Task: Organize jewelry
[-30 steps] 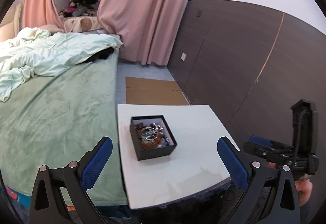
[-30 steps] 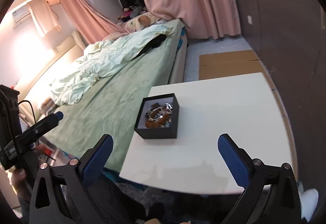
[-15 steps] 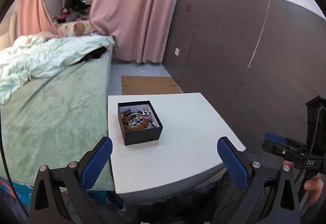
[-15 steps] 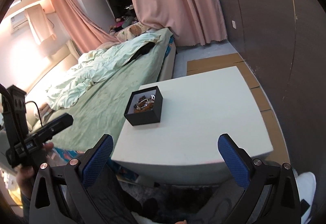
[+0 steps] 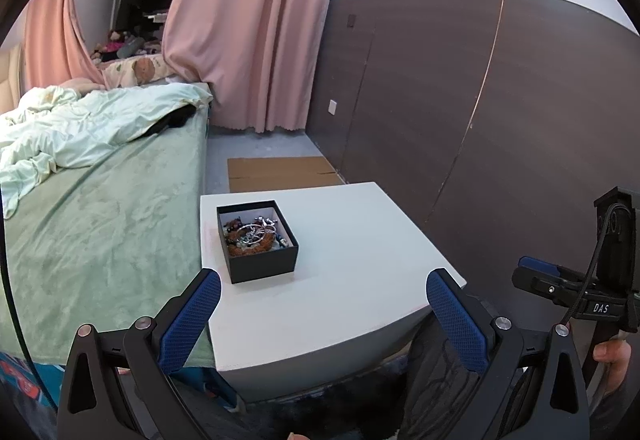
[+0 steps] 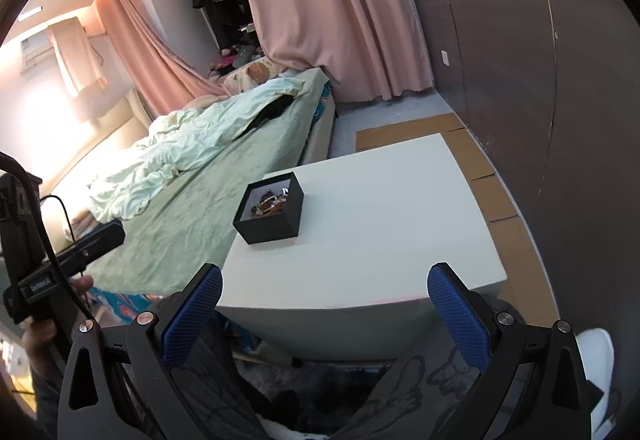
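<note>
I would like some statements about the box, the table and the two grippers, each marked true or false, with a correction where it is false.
1. The black box stands on the white table. True.
2. The box has its lid on. False: it is open at the top, and the jewelry shows inside.
3. The box sits on the side of the table nearer the bed. True.
4. The left gripper is shut on a bracelet. False: its jaws stand wide apart and hold nothing.
5. The right gripper is open and short of the box. True.
6. Loose jewelry lies on the table top. False: all the jewelry seen is in the box.
</note>
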Motion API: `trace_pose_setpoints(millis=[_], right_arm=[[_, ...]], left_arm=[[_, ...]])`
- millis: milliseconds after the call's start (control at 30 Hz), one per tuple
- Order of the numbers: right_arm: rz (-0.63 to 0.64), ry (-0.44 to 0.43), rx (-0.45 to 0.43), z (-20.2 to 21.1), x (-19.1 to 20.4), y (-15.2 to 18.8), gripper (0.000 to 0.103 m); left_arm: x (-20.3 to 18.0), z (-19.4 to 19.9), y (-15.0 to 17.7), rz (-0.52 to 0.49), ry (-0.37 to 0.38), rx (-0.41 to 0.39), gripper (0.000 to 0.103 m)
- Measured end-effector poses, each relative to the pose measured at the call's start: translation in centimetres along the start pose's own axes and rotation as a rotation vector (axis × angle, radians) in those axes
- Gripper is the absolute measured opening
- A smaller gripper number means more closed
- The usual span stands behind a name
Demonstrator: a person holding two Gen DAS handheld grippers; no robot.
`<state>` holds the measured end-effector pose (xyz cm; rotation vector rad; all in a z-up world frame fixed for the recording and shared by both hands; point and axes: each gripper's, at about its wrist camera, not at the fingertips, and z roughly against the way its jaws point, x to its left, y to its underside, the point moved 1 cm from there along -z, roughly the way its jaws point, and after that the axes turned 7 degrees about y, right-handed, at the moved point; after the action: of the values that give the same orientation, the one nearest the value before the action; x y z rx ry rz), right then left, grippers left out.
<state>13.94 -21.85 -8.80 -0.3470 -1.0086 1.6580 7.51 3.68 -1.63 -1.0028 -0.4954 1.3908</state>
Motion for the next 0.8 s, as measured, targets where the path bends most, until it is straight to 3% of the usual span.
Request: trace_pose_setpoints(millis=[800], right_arm=[[-0.013,0.027,-0.019,1.0,-0.2,0.1,0.103]], left_arm=[[-1.6,0.8,-0.1,-0.028,-0.005,-0.023,0.103]])
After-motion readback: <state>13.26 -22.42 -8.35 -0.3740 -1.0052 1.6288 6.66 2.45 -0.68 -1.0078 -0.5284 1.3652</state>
